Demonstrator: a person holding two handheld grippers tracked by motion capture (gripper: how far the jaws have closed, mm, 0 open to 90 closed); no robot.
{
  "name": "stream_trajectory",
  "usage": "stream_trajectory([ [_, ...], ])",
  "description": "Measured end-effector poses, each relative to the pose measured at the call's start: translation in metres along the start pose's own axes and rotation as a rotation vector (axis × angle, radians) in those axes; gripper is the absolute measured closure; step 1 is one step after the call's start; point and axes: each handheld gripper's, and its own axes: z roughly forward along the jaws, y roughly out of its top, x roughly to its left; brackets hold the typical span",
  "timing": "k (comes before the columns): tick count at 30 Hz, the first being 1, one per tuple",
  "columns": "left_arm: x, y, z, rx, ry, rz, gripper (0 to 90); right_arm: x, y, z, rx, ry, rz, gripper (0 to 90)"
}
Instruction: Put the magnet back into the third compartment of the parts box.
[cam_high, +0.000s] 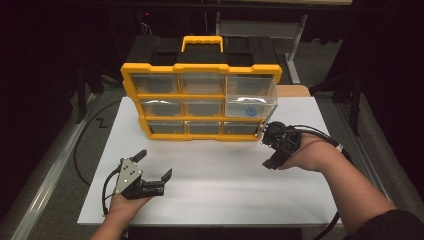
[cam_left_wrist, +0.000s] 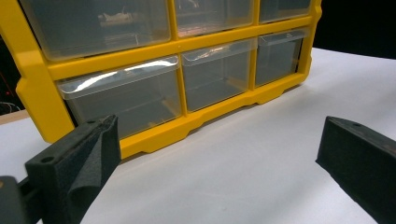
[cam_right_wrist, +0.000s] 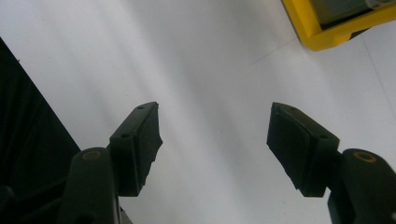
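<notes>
1. The yellow parts organizer stands upright at the twelve o'clock side of the white table. It holds nine clear drawers in three rows.
2. The work in hand seems to be the pulled-out drawer at the organizer's three o'clock side, middle row. It juts forward and appears to hold a blue round item, too small to identify.
3. The right gripper sits just beside the organizer's lower corner, at about five o'clock from that drawer. Its jaws are spread wide and hold nothing.
4. The left gripper hangs over bare table at seven o'clock from the organizer, jaws likewise wide apart and empty.
5. To do this well, I would raise the right gripper to the drawer's front lip, square the jaws to it, and move the drawer straight along its slot.
6. The left gripper could brace the yellow frame so the organizer does not tip or slide.
7. No brand, label or writing can be read anywhere.
</notes>
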Motion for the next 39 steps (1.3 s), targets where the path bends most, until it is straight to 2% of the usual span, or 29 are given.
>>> stream_trajectory([
  [15, 0.0, 0.0, 0.0, 0.0, 0.0, 0.004, 0.3, 0.0, -0.016, 0.038, 0.002, 0.014, 0.009, 32.3],
  [27, 0.0, 0.0, -0.001, -0.002, -0.001, 0.004, 0.3, 0.004, -0.024, 0.071, 0.038, 0.027, 0.007, 28.3],
  [31, 0.0, 0.0, 0.0, -0.003, 0.0, 0.002, 0.3, 0.002, -0.028, 0.081, 0.044, 0.036, 0.019, 25.3],
  [39, -0.001, 0.0, 0.001, 0.002, -0.002, 0.006, 0.3, 0.008, -0.028, 0.096, 0.039, 0.043, 0.034, 15.6],
])
